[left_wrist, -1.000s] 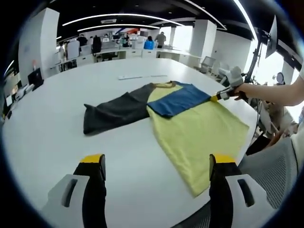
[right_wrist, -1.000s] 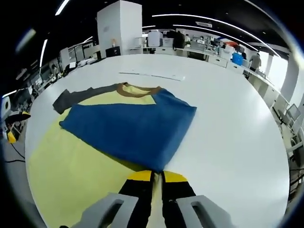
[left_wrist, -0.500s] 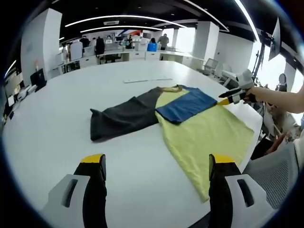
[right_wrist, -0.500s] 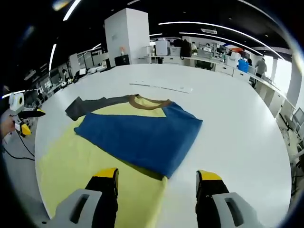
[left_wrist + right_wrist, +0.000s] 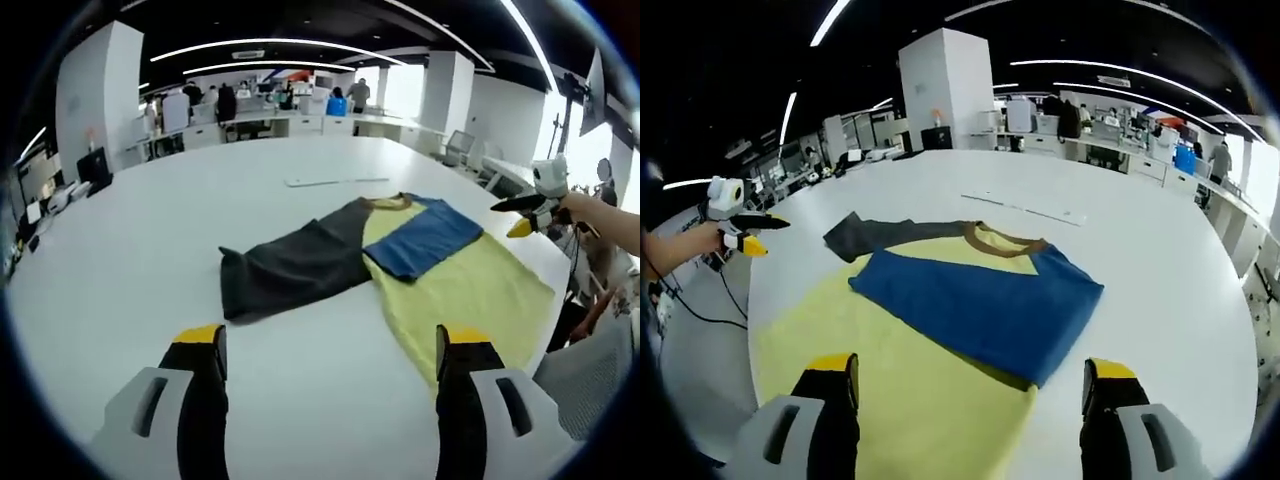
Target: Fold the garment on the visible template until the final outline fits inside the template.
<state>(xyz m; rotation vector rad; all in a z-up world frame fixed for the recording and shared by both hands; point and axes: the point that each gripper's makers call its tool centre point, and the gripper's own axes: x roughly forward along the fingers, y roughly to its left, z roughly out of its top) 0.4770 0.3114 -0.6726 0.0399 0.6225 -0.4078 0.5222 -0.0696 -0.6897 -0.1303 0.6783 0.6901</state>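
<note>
While both claws gape—garment [image 5: 970, 310] bears no writing.

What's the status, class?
Both grippers open, clear of the shirt. Blue sleeve folded in, grey sleeve still out. Nothing blocking.

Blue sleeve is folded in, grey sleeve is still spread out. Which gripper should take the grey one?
Probably left. The left gripper, open, looks straight at the grey sleeve lying just ahead of it. The right gripper, also open, has the blue sleeve and yellow body between it and that sleeve.
</note>
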